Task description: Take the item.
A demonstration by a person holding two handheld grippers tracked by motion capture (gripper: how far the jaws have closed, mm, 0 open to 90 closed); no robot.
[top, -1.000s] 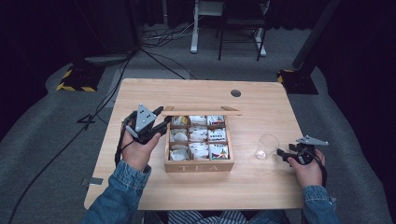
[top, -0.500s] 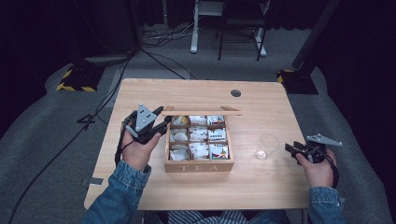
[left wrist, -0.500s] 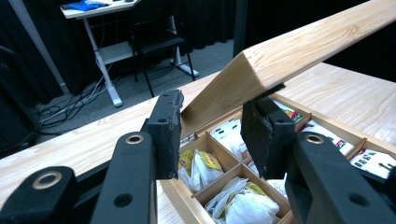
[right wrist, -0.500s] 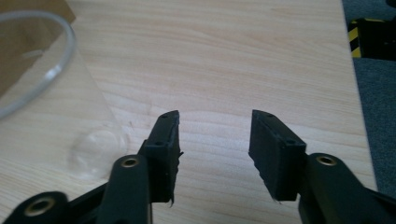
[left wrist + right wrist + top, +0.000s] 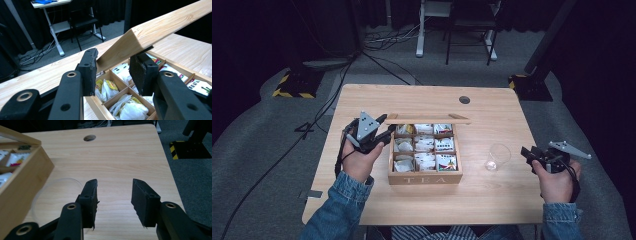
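**Left fingers clamp the tea box lid; right fingers stand apart over bare wood**

The left gripper [image 5: 113, 68] has its black, rough-padded fingers [image 5: 90, 68] pressed onto the corner of the lid [image 5: 155, 30], a flat slab of pale, straight-grained wood that is held raised and tilted above the box. In the high view the left gripper [image 5: 379, 134] sits at the far-left corner of the tea box [image 5: 424, 176], with the lid [image 5: 427, 119] standing along the box's far edge.

The right gripper [image 5: 113, 200] has its fingers apart with nothing between them; the jaws have just been closing. They hover over bare worktop [image 5: 120, 152], and the clear rim of the glass [image 5: 57, 195] shows just left of the left finger, not touched. In the high view the right gripper [image 5: 539, 156] is to the right of the glass [image 5: 497, 157], a small transparent round cup standing on the worktop [image 5: 492, 110] between the box and the hand.

The tea box is square, of light wood, with "TEA" on its near wall, and it is divided into small compartments that hold crinkled paper tea bags [image 5: 424, 145], mostly white, some with yellow or coloured print.
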